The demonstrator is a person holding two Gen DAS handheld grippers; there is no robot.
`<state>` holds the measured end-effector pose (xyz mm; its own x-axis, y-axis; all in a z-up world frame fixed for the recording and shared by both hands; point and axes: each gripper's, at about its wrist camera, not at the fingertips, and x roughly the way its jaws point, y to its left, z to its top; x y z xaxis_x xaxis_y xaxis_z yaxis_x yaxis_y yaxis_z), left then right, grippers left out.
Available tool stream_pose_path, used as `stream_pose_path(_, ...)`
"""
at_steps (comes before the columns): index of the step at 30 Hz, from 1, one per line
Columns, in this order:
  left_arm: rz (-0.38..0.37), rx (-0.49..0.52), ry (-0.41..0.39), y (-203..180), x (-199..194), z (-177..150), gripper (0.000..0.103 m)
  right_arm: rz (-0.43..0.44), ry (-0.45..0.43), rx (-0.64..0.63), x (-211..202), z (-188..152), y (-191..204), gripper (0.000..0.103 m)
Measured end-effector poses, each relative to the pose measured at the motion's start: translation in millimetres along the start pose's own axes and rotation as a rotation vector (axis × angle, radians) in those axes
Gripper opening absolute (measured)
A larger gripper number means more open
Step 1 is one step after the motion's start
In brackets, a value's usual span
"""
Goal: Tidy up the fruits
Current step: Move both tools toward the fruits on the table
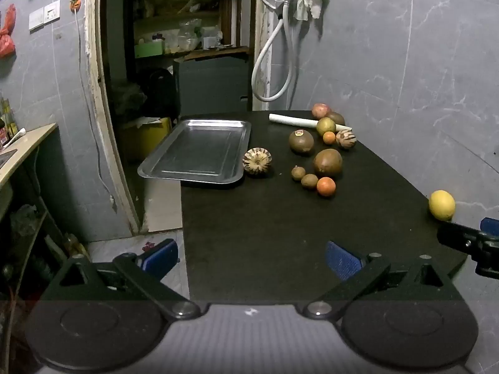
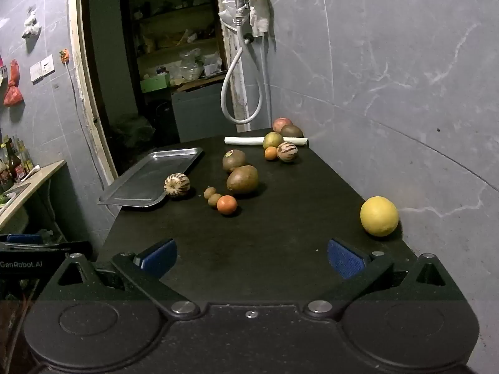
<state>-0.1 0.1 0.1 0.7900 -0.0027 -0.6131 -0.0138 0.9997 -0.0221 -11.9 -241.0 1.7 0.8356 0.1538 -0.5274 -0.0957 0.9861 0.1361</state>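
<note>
Left gripper: jaws spread wide, nothing between them, hovering over the near left edge of the dark desk. Right gripper: jaws likewise wide apart and empty, over the near end of the desk.

Yellow citrus: nearest fruit, alone at the right edge of the desk, close to the wall, well apart from the rest.

Mid-desk cluster: an orange touching or just beside two small brown fruits; behind them a large brown-green fruit, then a round brown fruit with a sticker.

Striped fruit: sits on the desk just beside the near right corner of the metal tray, not in it.

Metal tray: rectangular, shallow, at the left side of the desk, its near left corner overhanging the desk edge. Contents: no fruit in it.

Far group: a second striped fruit, a small orange and a yellow-green fruit, lying against a white roll. Behind the roll, by the wall, a reddish fruit and a dark brown fruit.
</note>
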Motion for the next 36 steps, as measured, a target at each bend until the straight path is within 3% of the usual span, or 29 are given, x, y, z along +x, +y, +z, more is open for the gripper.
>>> stream_pose_path(36,0.007,0.003,0.029,0.7,3.1,-1.2,0.102,0.007,0.008,0.007,5.5,-0.9,-1.4,0.103)
